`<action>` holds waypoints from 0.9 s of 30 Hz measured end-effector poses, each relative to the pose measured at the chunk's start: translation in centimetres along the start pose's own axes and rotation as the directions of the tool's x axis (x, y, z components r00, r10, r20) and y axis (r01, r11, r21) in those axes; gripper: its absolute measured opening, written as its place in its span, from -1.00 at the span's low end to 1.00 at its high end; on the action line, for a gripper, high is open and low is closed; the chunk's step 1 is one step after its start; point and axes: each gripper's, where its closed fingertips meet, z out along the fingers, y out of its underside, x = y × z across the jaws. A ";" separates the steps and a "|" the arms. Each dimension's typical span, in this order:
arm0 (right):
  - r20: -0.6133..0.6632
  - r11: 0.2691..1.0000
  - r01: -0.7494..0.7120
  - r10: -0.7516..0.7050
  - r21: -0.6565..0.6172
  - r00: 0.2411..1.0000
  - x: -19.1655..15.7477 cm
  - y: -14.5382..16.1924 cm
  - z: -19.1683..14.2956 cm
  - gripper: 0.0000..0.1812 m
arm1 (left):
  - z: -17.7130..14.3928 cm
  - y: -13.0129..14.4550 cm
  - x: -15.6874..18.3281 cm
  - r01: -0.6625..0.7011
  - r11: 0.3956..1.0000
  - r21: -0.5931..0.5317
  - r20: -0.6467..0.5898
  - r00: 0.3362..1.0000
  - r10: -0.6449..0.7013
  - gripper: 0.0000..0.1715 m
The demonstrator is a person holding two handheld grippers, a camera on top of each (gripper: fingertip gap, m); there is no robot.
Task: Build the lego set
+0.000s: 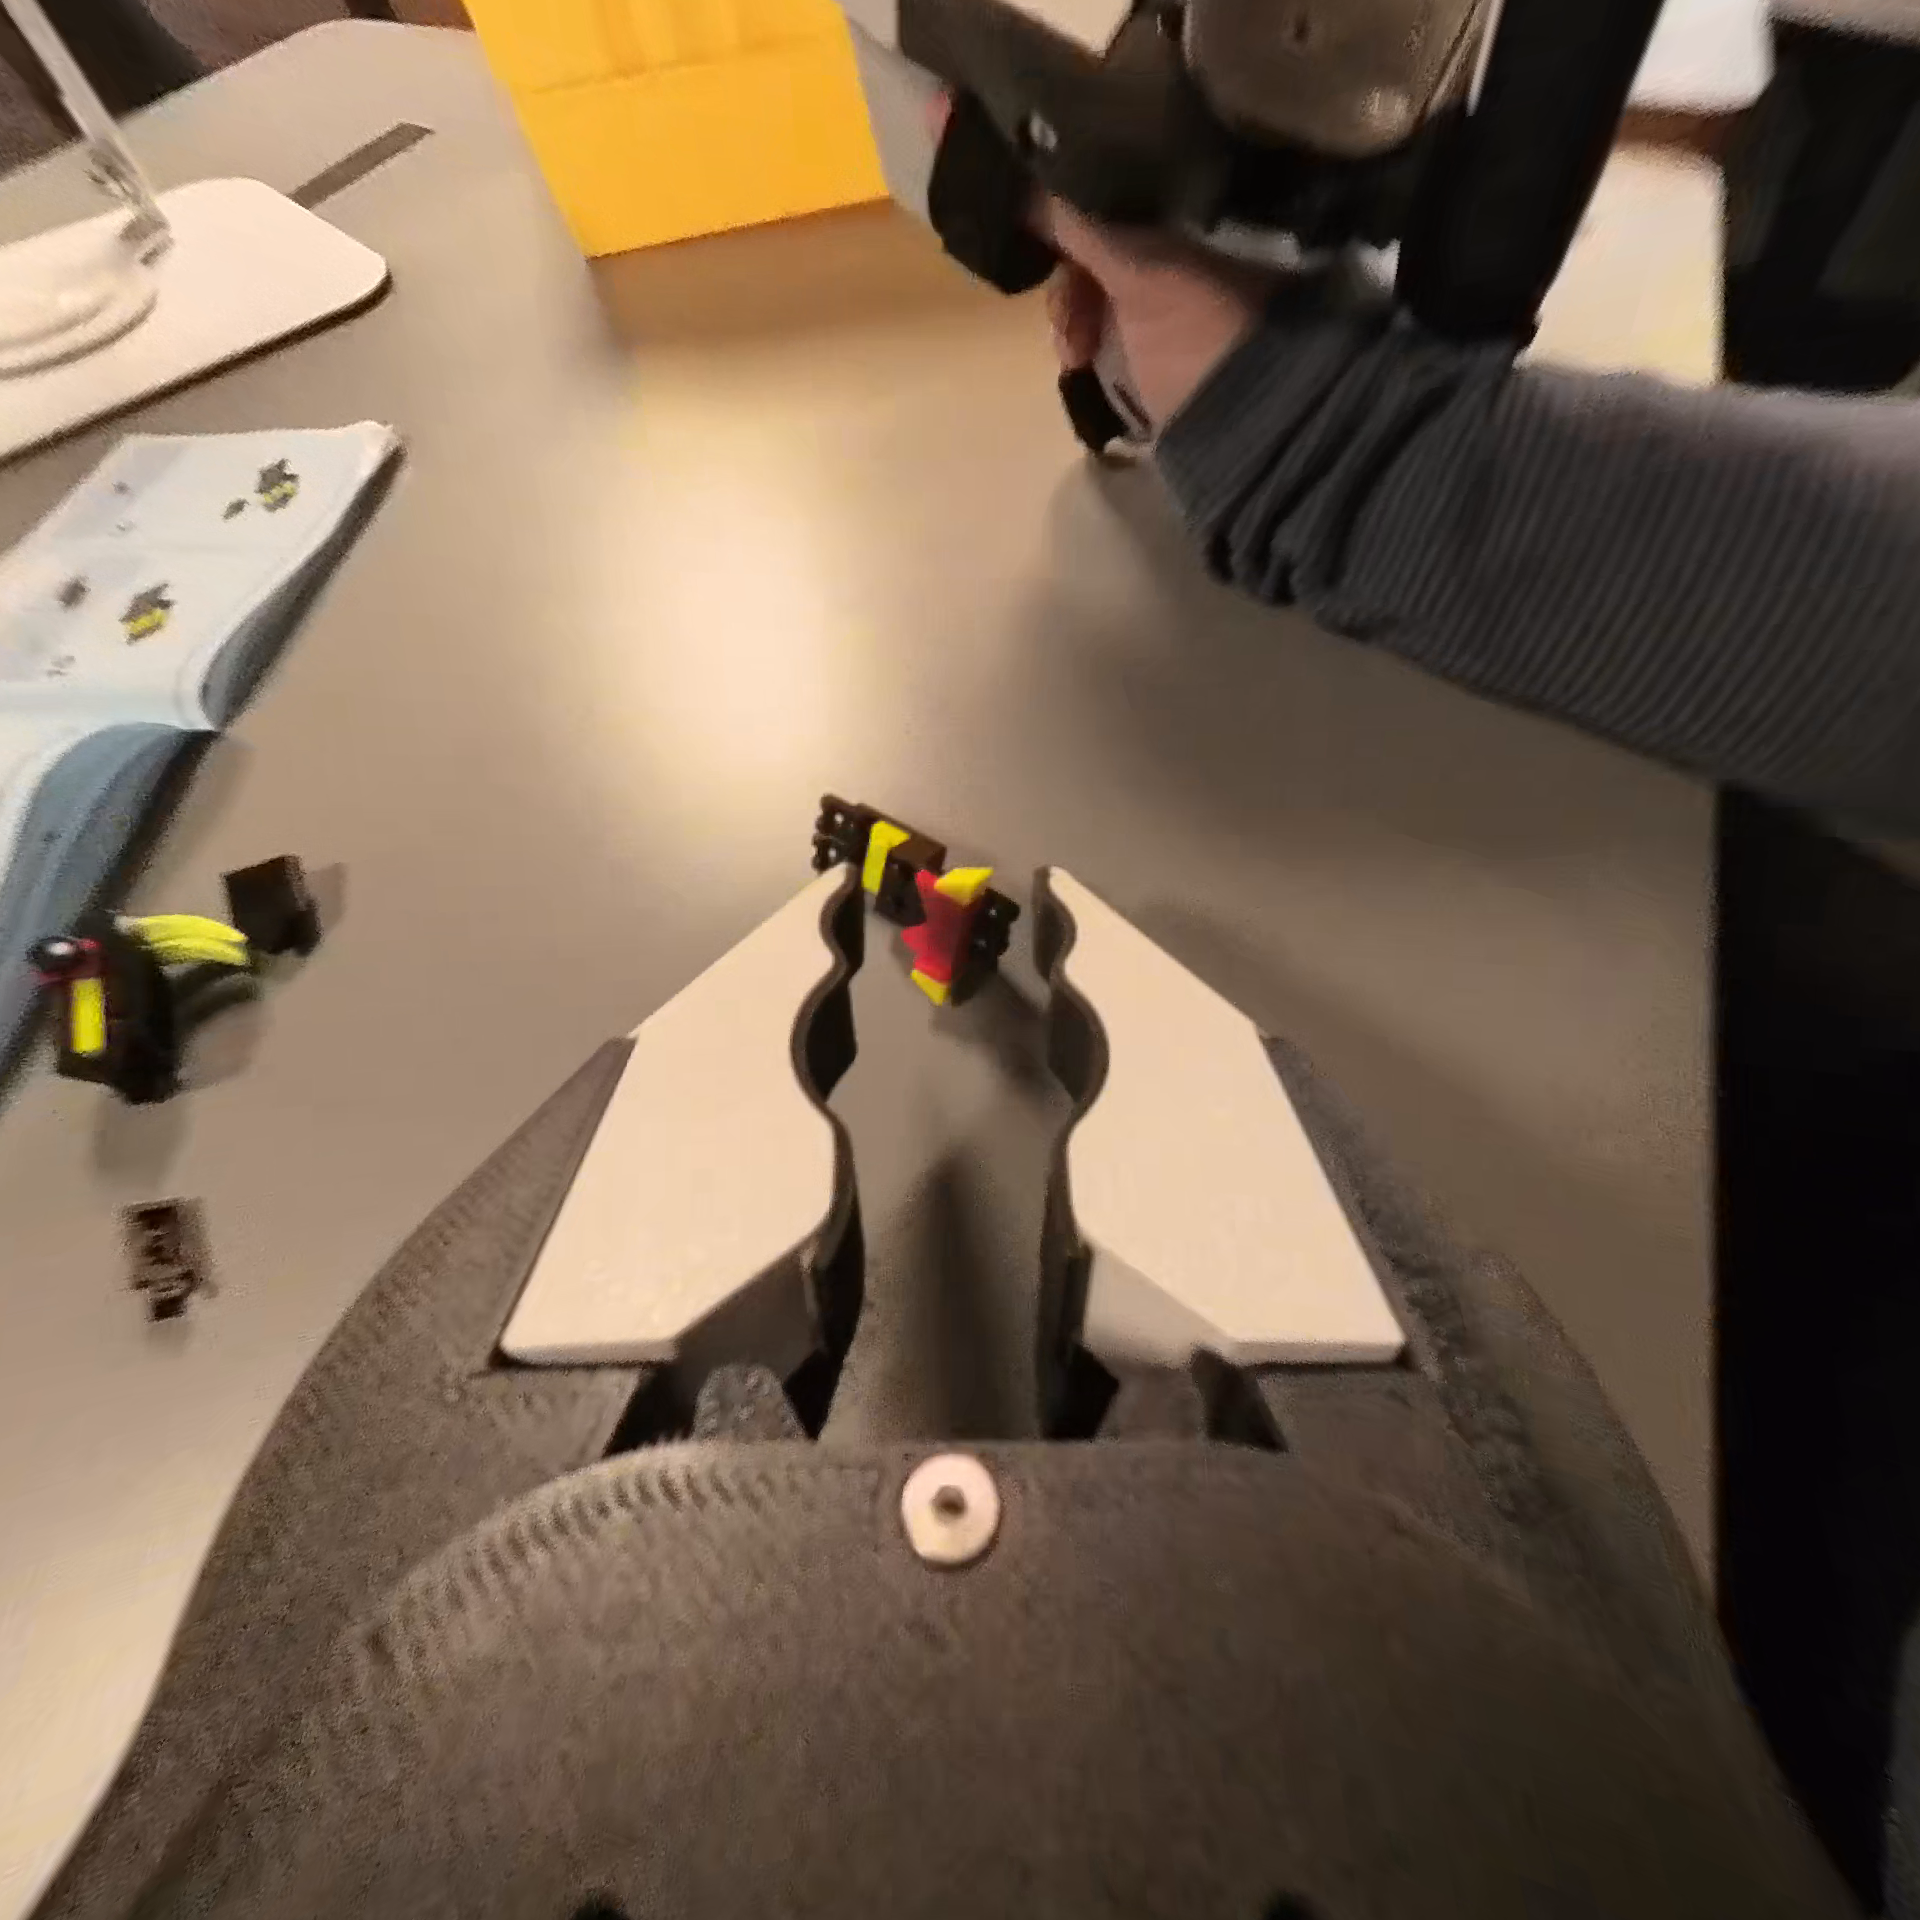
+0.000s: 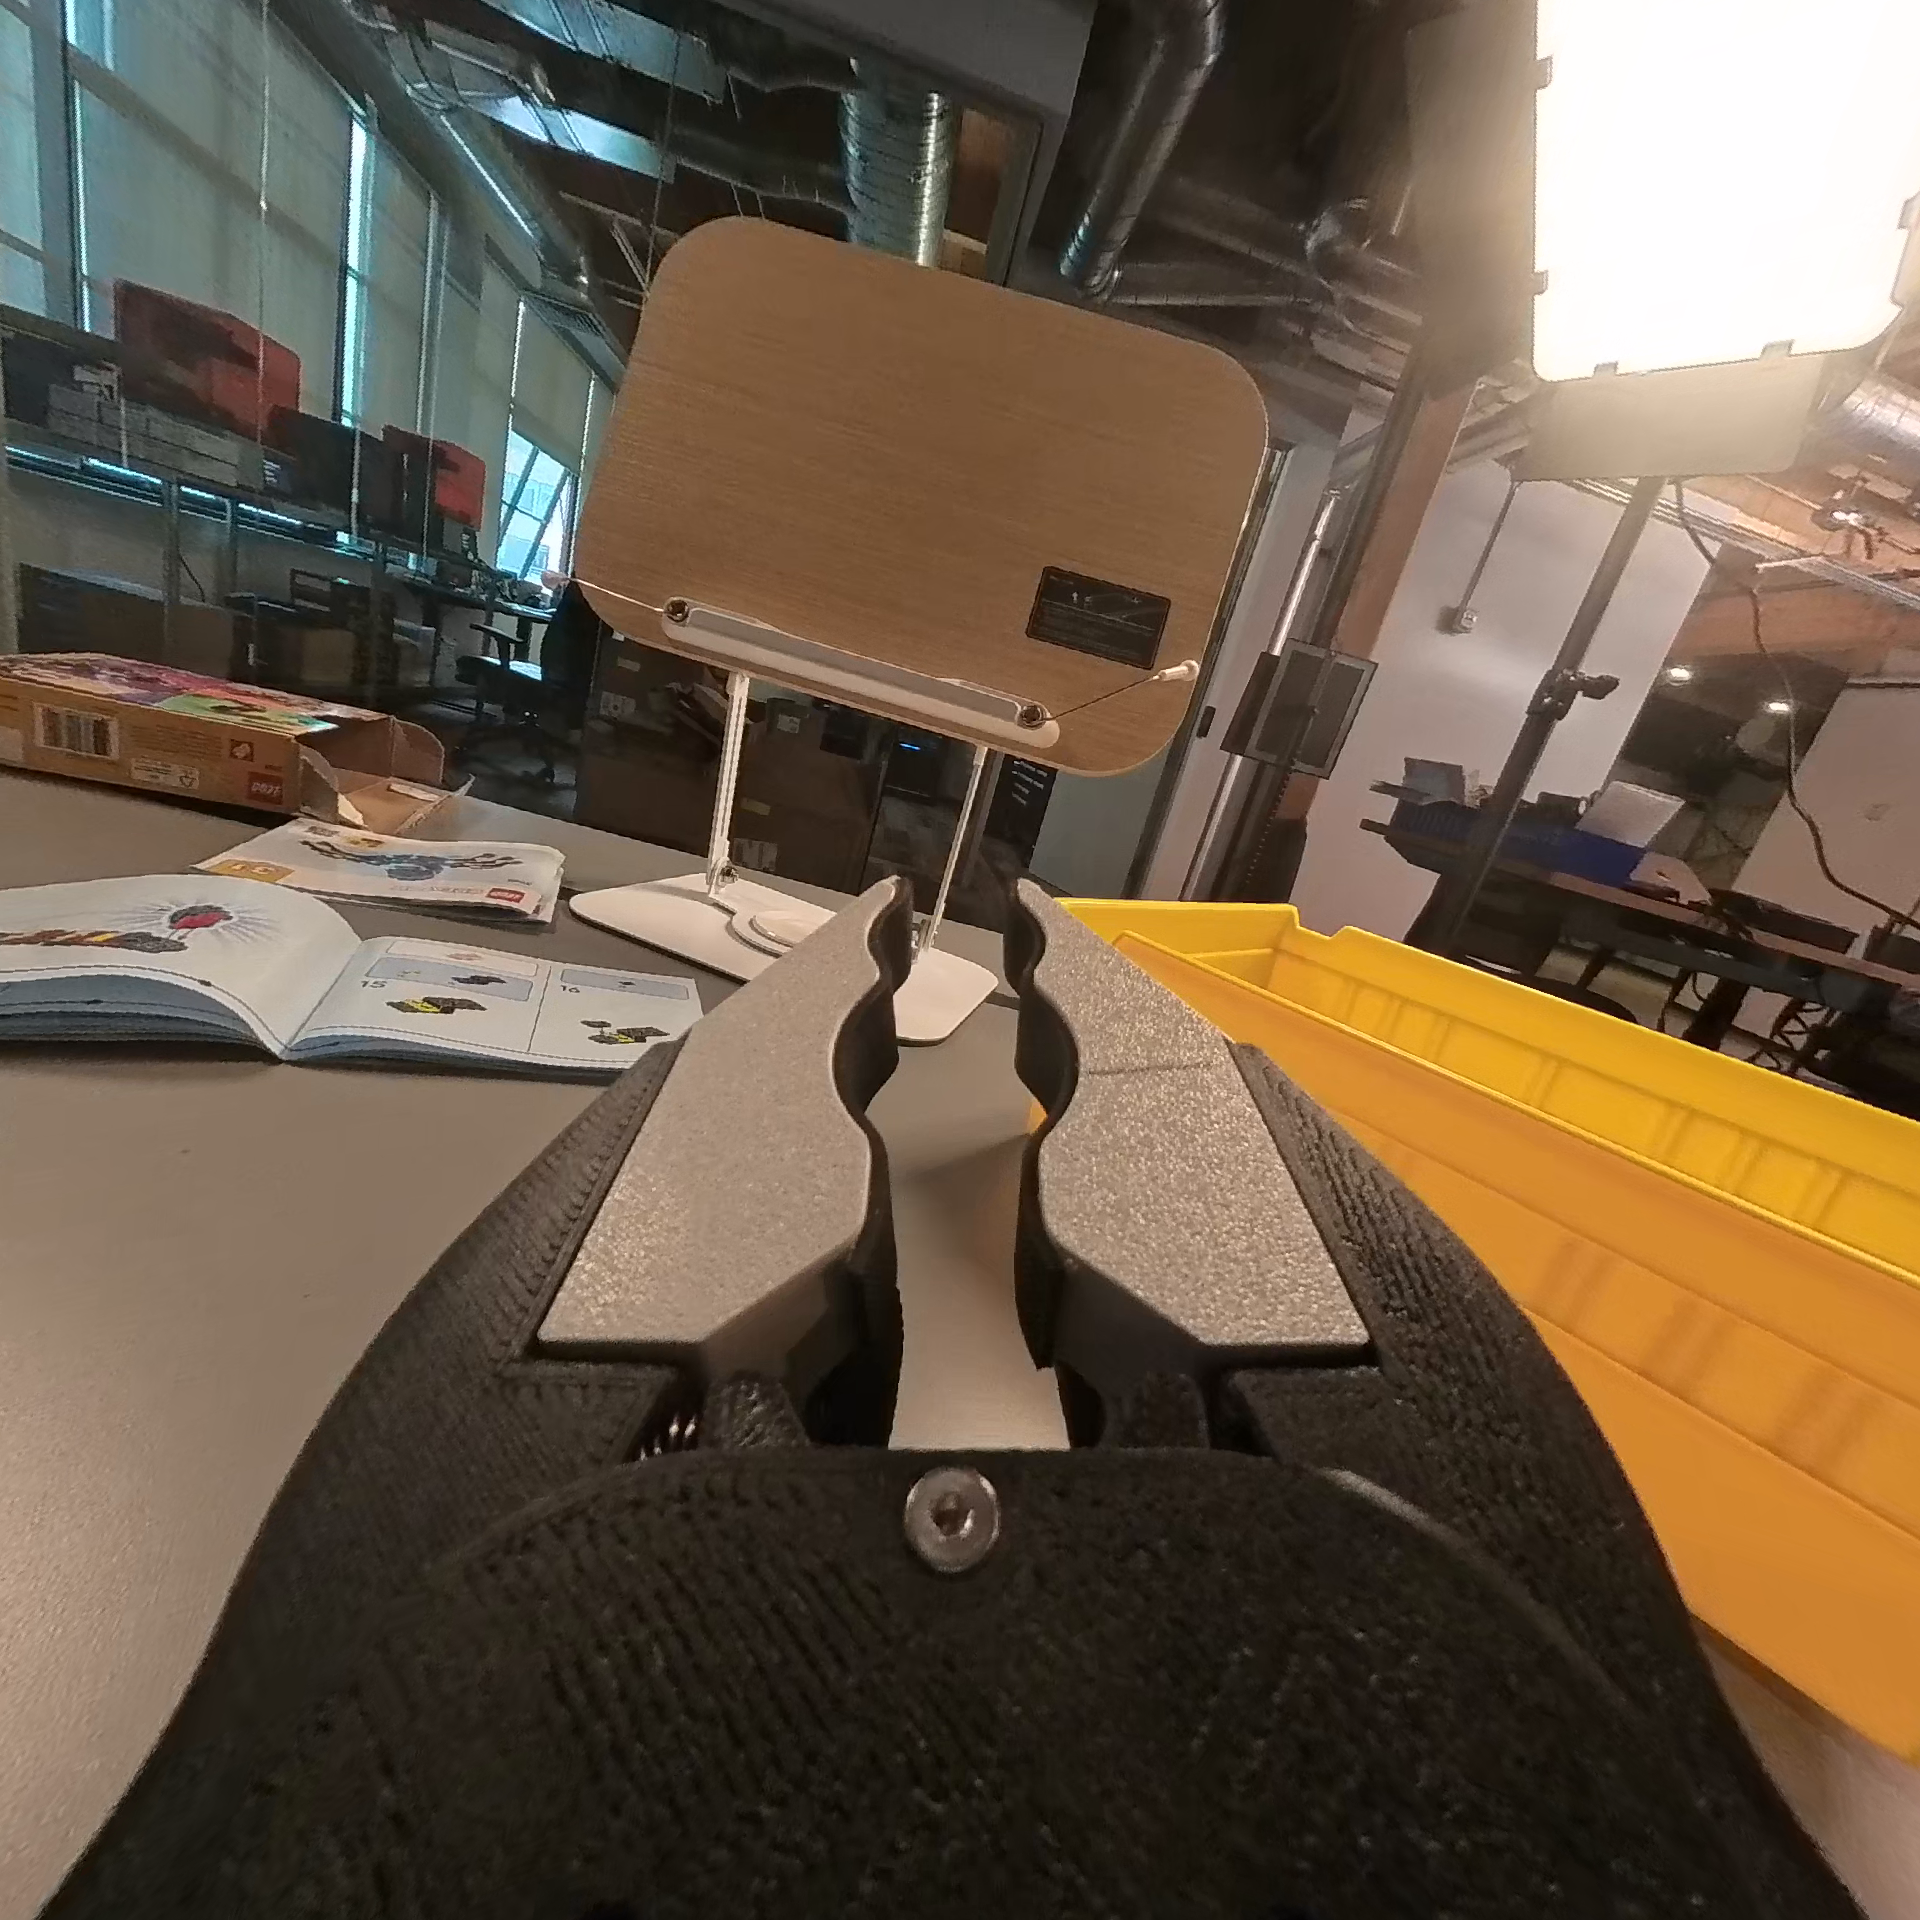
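The left claw [image 1: 943, 902] stands narrowly parted and empty above the table [image 1: 644, 644], a small black, yellow and red lego assembly [image 1: 920, 896] lying between its tips, perhaps touching one. The right claw [image 2: 951, 920], also slightly parted and empty, points toward the yellow bin [image 2: 1507, 1122] and the book stand [image 2: 914, 499].
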 end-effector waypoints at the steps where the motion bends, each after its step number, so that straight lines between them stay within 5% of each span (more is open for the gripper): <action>1: 0.001 1.000 0.001 -0.001 0.000 1.000 0.0 0.0 0.0 -0.83 | 0.0 -0.1 0.1 0.034 0.999 0.008 -0.028 0.999 -0.034 -0.64; 11: 0.013 1.000 0.010 -0.010 -0.001 1.000 -0.3 0.0 0.0 -0.84 | 1.5 1.1 0.0 -0.038 0.994 -0.104 0.013 0.999 0.040 -0.53; 20: 0.038 0.999 0.041 -0.041 0.004 0.998 -1.1 -0.3 -0.2 -0.84 | 1.7 1.2 -0.2 -0.089 0.989 -0.116 0.053 0.994 0.095 -0.77; 24: 0.040 0.999 0.039 -0.039 0.005 0.998 -1.2 -0.3 -0.2 -0.84 | 1.6 0.9 -0.8 -0.209 0.972 -0.110 0.136 0.965 0.223 -0.77; 27: 0.052 0.999 0.048 -0.048 0.008 0.997 -1.5 -0.3 -0.2 -0.84 | 1.4 1.4 -2.2 -0.427 0.885 -0.186 0.233 0.856 0.462 -0.77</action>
